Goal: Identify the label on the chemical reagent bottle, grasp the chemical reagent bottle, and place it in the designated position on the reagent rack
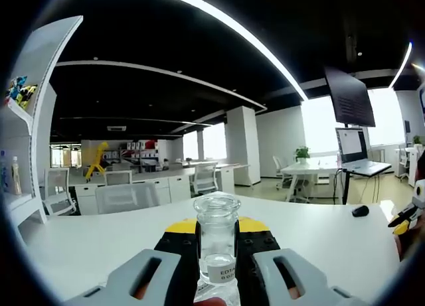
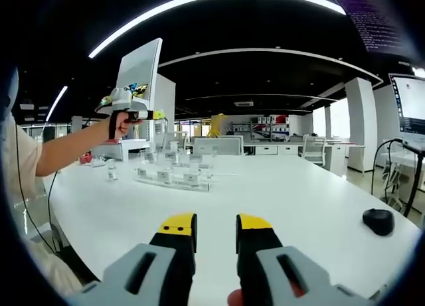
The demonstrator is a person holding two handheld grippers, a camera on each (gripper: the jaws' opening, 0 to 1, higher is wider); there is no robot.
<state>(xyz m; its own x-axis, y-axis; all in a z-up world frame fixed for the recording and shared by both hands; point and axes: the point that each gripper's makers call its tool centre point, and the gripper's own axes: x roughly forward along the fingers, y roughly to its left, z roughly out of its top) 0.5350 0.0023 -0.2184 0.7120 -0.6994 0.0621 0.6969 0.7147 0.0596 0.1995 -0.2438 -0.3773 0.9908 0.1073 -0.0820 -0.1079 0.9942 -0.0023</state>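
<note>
A clear glass reagent bottle (image 1: 217,236) with a white label reading "EDTA" stands upright between the black, yellow-tipped jaws of my left gripper (image 1: 218,228), which is shut on it. In the right gripper view that same left gripper (image 2: 136,113) is held up in a hand at the far left, above the table. The clear reagent rack (image 2: 174,176) with white labels lies on the white table (image 2: 299,200) below and to its right. My right gripper (image 2: 216,229) is open with nothing between its jaws, low over the table's near side; its yellow tip (image 1: 406,220) shows at the right edge.
A small bottle (image 2: 111,171) stands left of the rack. A black mouse (image 2: 379,221) lies at the table's right side. A white shelf unit (image 1: 30,120) with bottles rises at the left. A laptop (image 1: 355,150) on a stand and office desks sit behind.
</note>
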